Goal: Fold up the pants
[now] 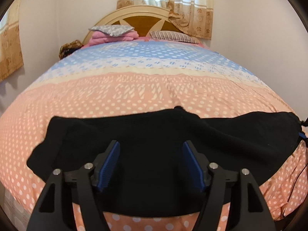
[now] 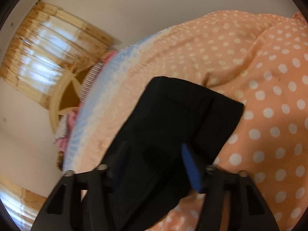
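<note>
lettering on bedspread (image 1: 134, 90), unreadable

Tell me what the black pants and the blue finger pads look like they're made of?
The black pants look like soft matte knit cloth: they drape and sag. The blue pads look like ribbed rubber or plastic, judging by their fine grooves.

Left gripper (image 1: 151, 148): matte black linkage frame, two arms per side with triangular cutouts, each arm capped by a round silver pivot screw. The jaws carried blue ribbed pads set in black holders. Right gripper (image 2: 154, 150): same black frame, same cutouts, same silver screws. One blue ribbed pad showed clearly; the other side was blurred and dark. No hands or sleeves were visible in either view.
</note>
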A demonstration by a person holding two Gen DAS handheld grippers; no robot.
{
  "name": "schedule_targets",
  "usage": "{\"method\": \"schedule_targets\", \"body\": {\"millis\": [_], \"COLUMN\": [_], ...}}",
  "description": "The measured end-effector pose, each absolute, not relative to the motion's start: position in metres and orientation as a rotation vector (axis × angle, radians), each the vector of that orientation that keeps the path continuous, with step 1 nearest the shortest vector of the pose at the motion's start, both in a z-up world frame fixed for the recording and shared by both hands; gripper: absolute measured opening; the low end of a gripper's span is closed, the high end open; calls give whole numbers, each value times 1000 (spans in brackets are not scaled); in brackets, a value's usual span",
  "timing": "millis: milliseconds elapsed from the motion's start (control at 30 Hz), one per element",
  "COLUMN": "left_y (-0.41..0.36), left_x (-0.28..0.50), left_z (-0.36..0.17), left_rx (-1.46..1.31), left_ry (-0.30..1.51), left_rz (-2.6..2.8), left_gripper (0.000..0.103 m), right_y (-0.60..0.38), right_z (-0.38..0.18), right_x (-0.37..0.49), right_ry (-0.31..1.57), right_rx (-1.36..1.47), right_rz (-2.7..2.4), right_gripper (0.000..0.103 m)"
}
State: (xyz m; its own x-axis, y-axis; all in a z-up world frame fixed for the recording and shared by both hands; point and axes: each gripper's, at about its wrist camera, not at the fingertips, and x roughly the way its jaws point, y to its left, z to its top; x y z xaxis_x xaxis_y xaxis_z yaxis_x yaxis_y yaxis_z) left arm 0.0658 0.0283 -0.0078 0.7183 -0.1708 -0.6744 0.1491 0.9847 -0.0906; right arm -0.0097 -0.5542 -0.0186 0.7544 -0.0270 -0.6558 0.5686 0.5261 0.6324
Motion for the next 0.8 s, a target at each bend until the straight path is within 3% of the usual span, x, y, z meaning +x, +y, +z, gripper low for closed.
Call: {"method": "schedule_targets", "body": {"millis": [133,200,233,633,800], "left_y": [30,29,28,22,20], "left_x": [65,64,64,61,61], "left_z": [-10,-10,-10,-5,-8], "left_rx": [-51,-46,-44,-42,-46], "left_ry": [758,757,758,745,754], "left_rz": [-177,-179,-180,-201,-194], "left_gripper": [71,71,71,71,71], "right_y": [-557,-560,-560,-568,-596], "right_z": [-18,-20,-22,13,10], "right_x": [-2,-4,0,-36,-29], "right_ry": [634,618,625,497,559], "right_rx": [959,978,979,927,933], "right_rz": [-411,-402,-386,-397,-371], "right_gripper": [52,22,0,1,3]}}
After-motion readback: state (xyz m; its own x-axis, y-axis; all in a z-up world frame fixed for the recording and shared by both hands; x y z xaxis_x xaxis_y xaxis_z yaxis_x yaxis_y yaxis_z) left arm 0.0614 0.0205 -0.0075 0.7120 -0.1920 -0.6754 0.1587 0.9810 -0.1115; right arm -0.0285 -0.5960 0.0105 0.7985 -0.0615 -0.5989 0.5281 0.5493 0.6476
